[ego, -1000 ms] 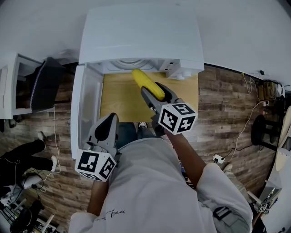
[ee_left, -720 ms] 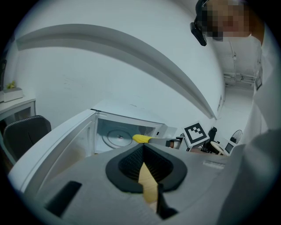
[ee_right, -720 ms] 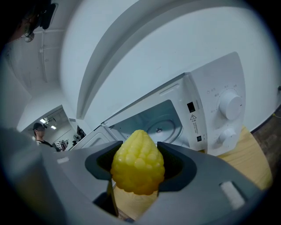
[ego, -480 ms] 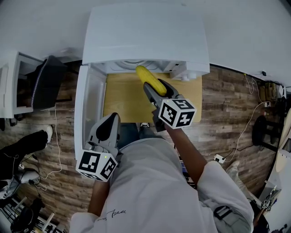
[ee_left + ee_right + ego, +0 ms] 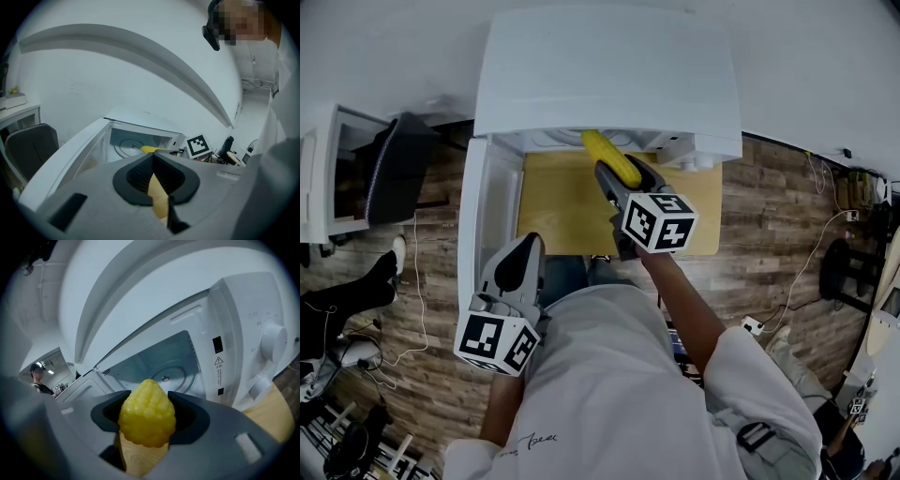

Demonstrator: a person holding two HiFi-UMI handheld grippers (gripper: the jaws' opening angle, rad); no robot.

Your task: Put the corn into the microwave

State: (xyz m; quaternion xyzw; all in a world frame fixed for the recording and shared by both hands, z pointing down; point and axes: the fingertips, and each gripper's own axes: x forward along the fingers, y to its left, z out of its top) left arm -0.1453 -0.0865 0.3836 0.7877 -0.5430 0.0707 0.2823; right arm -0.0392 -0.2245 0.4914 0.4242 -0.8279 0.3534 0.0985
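Note:
A yellow corn cob [image 5: 609, 157] is clamped between the fingers of my right gripper [image 5: 626, 176], and its tip sits at the mouth of the white microwave [image 5: 609, 75]. From the right gripper view the corn [image 5: 147, 412] points at the open cavity and its glass turntable [image 5: 171, 373]. The microwave door [image 5: 473, 225] stands swung open to the left. My left gripper [image 5: 528, 246] hangs low beside that door, jaws together and holding nothing. Its own view shows the corn [image 5: 152, 149] ahead, in front of the cavity.
The microwave stands on a wooden table [image 5: 558, 206]. A black chair [image 5: 394, 169] and a white cabinet [image 5: 319, 178] are at the left. A person's leg [image 5: 347, 291] and cables lie on the plank floor. The control panel with knobs [image 5: 272, 341] is right of the cavity.
My right gripper has carried the corn forward and a little down, so the cob's tip now reaches the microwave opening. The left gripper has barely shifted.

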